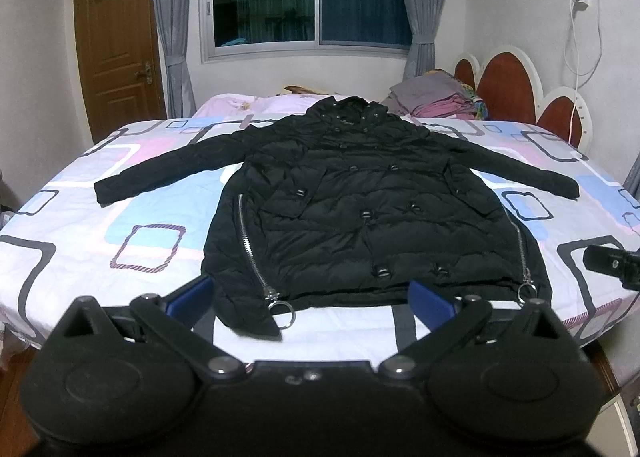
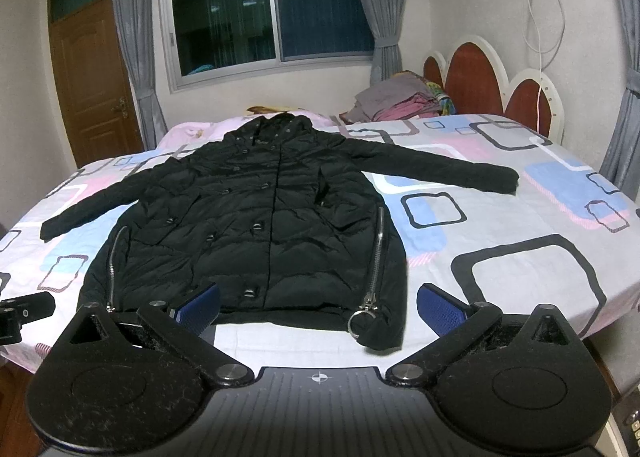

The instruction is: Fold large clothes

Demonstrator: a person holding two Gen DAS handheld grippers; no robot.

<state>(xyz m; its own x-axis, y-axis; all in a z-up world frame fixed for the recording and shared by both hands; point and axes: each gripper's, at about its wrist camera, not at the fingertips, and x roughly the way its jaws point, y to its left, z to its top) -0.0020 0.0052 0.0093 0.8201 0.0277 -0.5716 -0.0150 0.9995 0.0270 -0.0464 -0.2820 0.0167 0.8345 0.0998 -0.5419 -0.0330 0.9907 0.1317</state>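
The left gripper is spread wide and holds nothing, poised at the hem. The black padded coat lies flat, front up, mid-frame on the patterned bedspread, sleeves spread. Expect it to be soft, bulky, springy and probably slick; grip at cuffs or hem corners. The right gripper is likewise wide open and empty.

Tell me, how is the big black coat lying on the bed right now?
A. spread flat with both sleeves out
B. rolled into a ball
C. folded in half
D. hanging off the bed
A: the black coat lies flat on the bed, front up, with a sleeve stretched out to each side.
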